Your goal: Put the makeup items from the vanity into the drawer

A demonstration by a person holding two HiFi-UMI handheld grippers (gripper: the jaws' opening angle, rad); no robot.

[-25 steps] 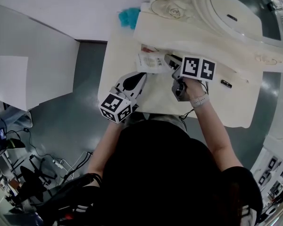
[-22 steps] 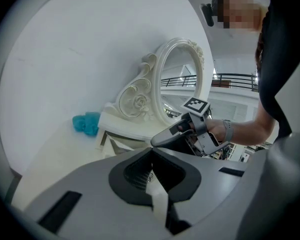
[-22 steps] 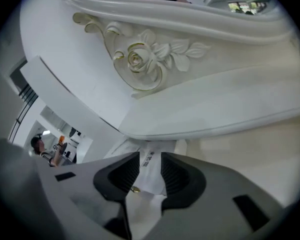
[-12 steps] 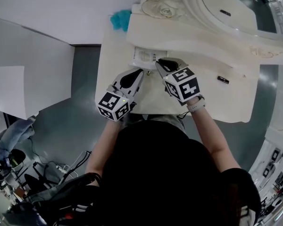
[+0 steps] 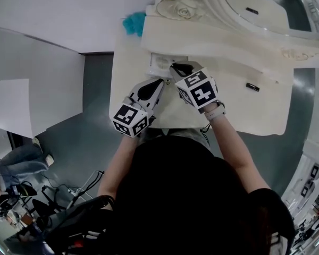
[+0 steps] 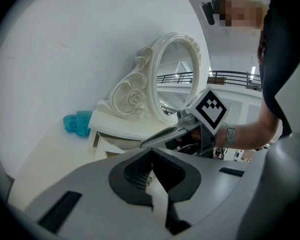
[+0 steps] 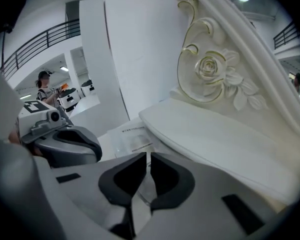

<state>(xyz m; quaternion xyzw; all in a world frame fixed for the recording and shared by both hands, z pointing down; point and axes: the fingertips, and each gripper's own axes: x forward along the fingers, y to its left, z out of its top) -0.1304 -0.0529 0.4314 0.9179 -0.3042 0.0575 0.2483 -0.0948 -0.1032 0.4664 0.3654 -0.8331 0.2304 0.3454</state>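
One white packet (image 5: 160, 62) lies at the counter's (image 5: 244, 116) back edge; the right gripper (image 5: 175, 67) is closing its jaws at the packet's near edge, the left gripper (image 5: 158, 82) clenched empty beside it.

Vanity top (image 5: 239, 116) straight ahead of me, raised shelf (image 5: 228, 49) along its far side, mirror (image 5: 244, 4) standing on that shelf, packet (image 5: 160, 62) at the shelf's front edge left of centre, small item (image 5: 252, 87) well apart to my right, fluffy tuft (image 5: 132, 23) on the far left corner beside the shelf.
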